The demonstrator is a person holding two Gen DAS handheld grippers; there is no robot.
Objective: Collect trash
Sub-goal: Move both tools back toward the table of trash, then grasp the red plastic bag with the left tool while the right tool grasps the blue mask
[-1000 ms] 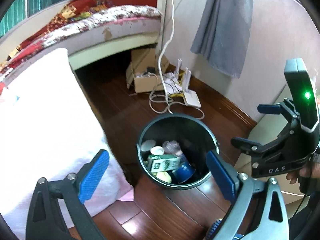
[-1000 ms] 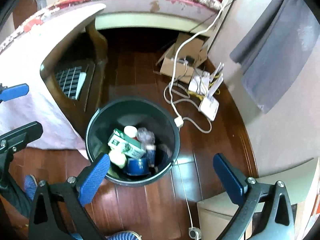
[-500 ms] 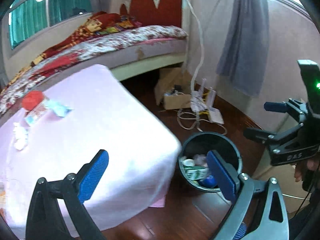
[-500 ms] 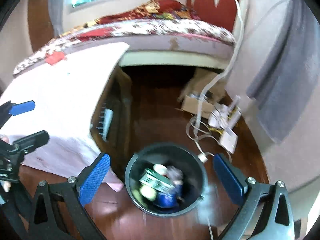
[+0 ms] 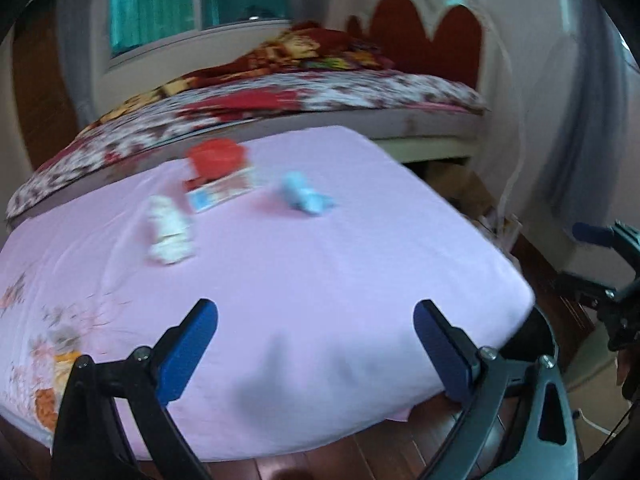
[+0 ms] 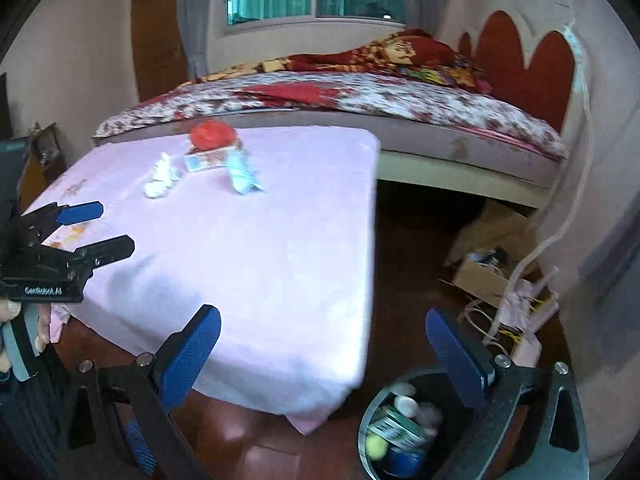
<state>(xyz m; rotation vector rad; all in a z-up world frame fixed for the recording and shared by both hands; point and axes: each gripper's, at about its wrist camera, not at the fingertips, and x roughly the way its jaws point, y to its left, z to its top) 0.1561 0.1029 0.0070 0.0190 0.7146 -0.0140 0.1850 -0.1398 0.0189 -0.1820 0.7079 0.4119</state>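
A table with a pink cloth (image 5: 320, 280) (image 6: 248, 240) carries trash at its far side: a crumpled white tissue (image 5: 170, 232) (image 6: 162, 174), a light blue wrapper (image 5: 304, 198) (image 6: 240, 174), a flat printed packet (image 5: 222, 194) (image 6: 202, 160) and a red lidded tub (image 5: 216, 158) (image 6: 212, 134). My left gripper (image 5: 316, 350) is open and empty above the table's near edge. My right gripper (image 6: 324, 352) is open and empty, beside the table's corner. The black trash bin (image 6: 374, 412) with several items stands on the floor at the lower right.
A bed with a floral cover (image 6: 380, 96) and red headboard (image 6: 528, 64) runs behind the table. A cardboard box (image 6: 484, 276), a white router and cables (image 6: 524, 320) lie on the wooden floor by the right wall. A window (image 5: 200, 0) is at the back.
Both grippers have lifted and tilted up from over the bin toward the table. The trash on the pink cloth has come into view; the bin has slid to the lower right.
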